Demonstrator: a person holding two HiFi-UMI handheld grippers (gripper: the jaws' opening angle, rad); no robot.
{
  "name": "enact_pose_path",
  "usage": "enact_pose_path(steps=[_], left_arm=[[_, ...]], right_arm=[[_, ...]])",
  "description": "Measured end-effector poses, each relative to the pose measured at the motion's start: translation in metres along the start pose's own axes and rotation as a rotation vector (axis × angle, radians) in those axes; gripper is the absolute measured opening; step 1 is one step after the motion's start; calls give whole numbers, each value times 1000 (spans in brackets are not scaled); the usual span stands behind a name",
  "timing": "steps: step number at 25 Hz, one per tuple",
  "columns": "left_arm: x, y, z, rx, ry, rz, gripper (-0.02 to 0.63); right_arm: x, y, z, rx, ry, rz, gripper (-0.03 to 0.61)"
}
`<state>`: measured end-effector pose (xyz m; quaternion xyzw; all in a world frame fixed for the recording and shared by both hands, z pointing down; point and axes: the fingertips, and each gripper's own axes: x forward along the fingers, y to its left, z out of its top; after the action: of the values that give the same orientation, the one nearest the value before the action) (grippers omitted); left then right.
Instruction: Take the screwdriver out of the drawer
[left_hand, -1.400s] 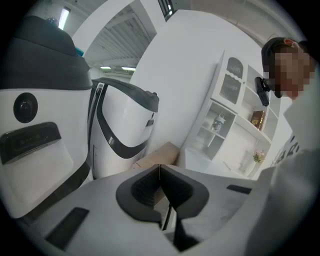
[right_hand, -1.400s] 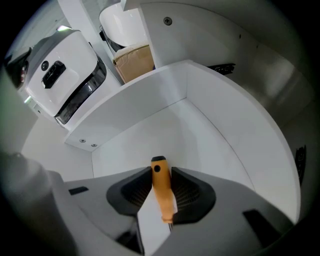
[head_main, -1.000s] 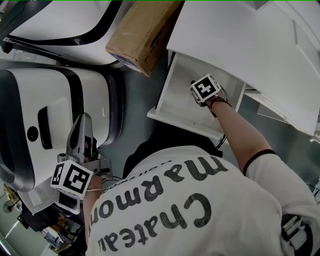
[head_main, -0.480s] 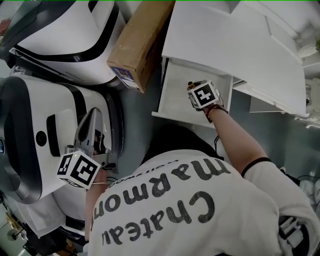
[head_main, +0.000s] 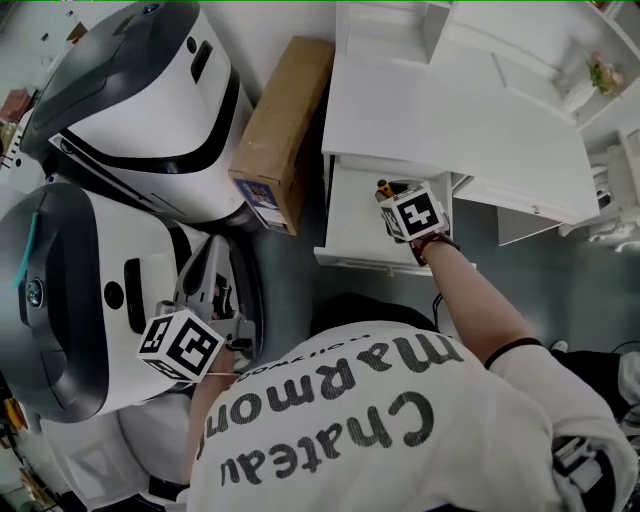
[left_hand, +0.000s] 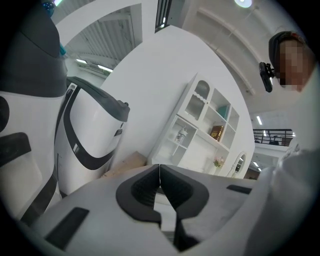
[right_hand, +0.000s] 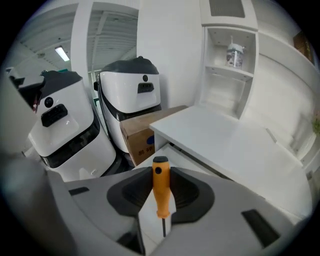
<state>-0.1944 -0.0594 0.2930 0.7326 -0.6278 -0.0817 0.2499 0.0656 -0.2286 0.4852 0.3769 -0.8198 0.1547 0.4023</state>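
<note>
Right gripper view: jaws clamp screwdriver (right_hand: 160, 192) above drawer (right_hand: 167, 150) rim.

The desk top (head_main: 440, 120) fills the upper right of the head view, with the open drawer (head_main: 345, 225) just under its lower-left edge. The cardboard box (head_main: 285, 130) stands just left of both. Further left are 2 machines: the upper machine (head_main: 140, 110) and, below it, the lower machine (head_main: 70, 300). The right gripper (head_main: 400, 200) hangs over the drawer (the screwdriver (right_hand: 161, 187) between its jaws). The left gripper (head_main: 210, 275) is at lower left, beside the lower machine.
</note>
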Motion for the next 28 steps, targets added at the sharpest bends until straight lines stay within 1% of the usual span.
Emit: enact_pose_path(steps=[5,14,22,28], left_arm=[[-1,-15,14,30,-34,-52,24],[10,-49,21,70,-41,-166,23],[12,-73,22,88,-42,-234,23],[11,-91,16,97,-23,-288,23]], right_arm=[[-37,-1,27,4,-104,-28,120],[-101,-5,68,75,-281,-69,120],[-164,0,95,171,-449,-68,120],[-209,11,105,204,-564,-63,120]])
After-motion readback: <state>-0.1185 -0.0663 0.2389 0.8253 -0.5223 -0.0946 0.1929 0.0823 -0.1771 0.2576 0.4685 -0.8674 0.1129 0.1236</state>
